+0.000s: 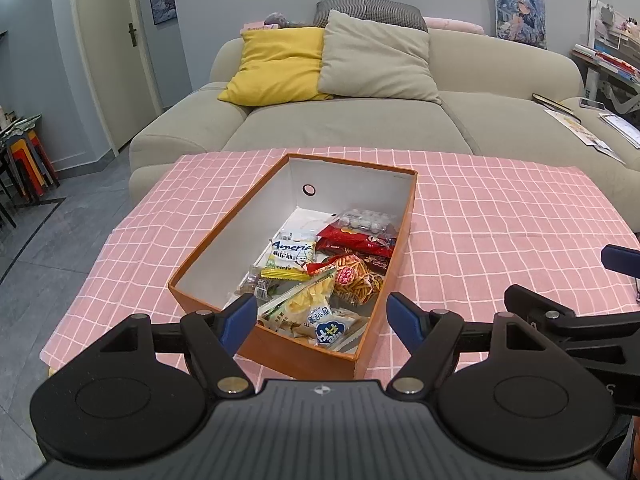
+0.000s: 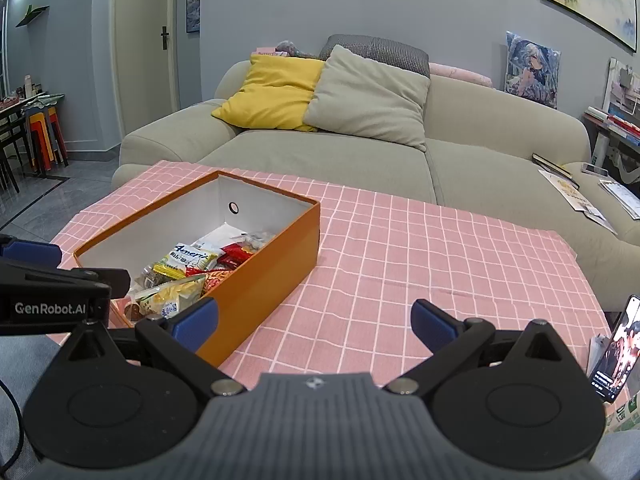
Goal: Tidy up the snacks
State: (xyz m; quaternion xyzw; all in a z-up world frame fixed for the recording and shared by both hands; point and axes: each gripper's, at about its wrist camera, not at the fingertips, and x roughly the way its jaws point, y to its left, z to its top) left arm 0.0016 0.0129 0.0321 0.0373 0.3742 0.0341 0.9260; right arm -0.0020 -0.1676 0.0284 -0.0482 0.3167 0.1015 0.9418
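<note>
Two grippers sit low in the foreground, both with their blue fingers spread wide and nothing between them. The left gripper (image 1: 322, 316) hovers at the near end of the orange box (image 1: 304, 354), at the lower centre of its view, fingers straddling the box's near corner without clearly touching it. The right gripper (image 2: 316, 322) hangs over bare pink checked tablecloth (image 2: 400, 280), just beside the box's long side wall.

The snacks all lie inside the box, heaped toward its near end, while the far end shows bare white floor. Nearest is a white and blue packet (image 1: 326, 330), then a pale yellow bag of chips (image 1: 308, 294), an orange bag of thin sticks (image 1: 354, 276), a white packet with blue lettering (image 1: 292, 254), red packets (image 1: 356, 238) and a clear pack of small round sweets (image 1: 362, 220) farthest back.

These look light and soft: thin crinkly film, likely slippery, with air inside and brittle contents. The chips and sticks would probably crush under a hard squeeze, so I would pinch a flat sealed edge or a corner instead of the puffed middle. The packets overlap, so lifting one may drag its neighbour.

Beyond the table stands a grey-green sofa (image 1: 360, 128) with a yellow cushion (image 1: 276, 66) and a beige cushion (image 1: 376, 60), in the upper middle of both views.
</note>
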